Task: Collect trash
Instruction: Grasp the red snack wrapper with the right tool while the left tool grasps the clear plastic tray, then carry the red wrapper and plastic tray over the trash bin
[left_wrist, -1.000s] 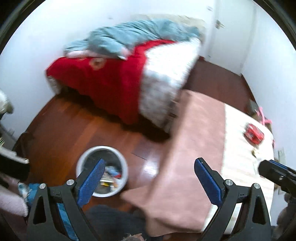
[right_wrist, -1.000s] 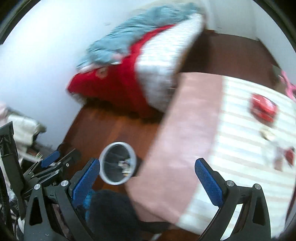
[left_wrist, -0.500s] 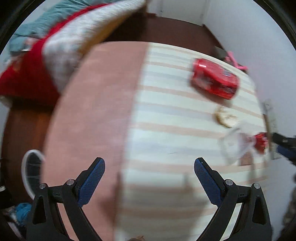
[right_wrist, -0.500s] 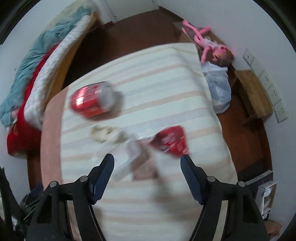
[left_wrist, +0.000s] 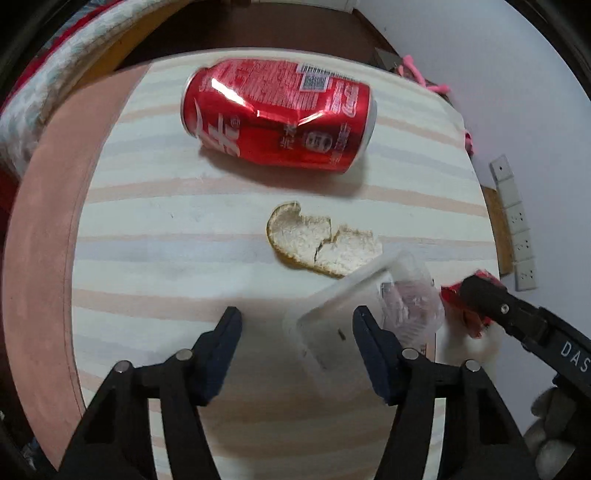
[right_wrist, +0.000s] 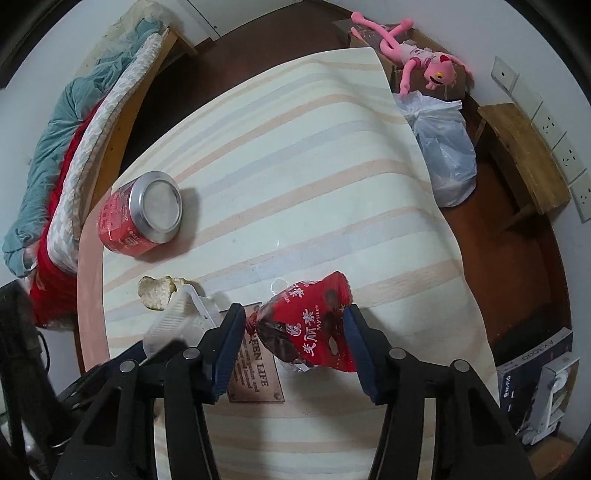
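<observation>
A dented red can (left_wrist: 280, 114) lies on its side on the striped tablecloth (left_wrist: 166, 221), with a torn bread slice (left_wrist: 321, 243) nearer me. My left gripper (left_wrist: 297, 325) points down at the cloth and its jaws are closing. A clear plastic tub (left_wrist: 332, 325) lies partly between them by the right finger, and the left pad is clear of it. My right gripper (right_wrist: 293, 317) is closing around a red snack wrapper (right_wrist: 306, 332) that lies on the cloth. Its right pad meets the wrapper and a thin gap shows at the left pad. The can (right_wrist: 140, 214) and the tub (right_wrist: 177, 321) lie to its left.
A brown printed plaque (right_wrist: 255, 380) sits under the wrapper. Off the table's far right are a tied plastic bag (right_wrist: 443, 158), a pink plush toy (right_wrist: 417, 62) and a wooden stool (right_wrist: 524, 158). A bed (right_wrist: 74, 147) stands on the left, boxes (right_wrist: 532, 362) at the lower right.
Both grippers swung from above the floor and bin to low over the table. Both pairs of jaws narrowed, the right around the red wrapper and the left beside the clear tub.
</observation>
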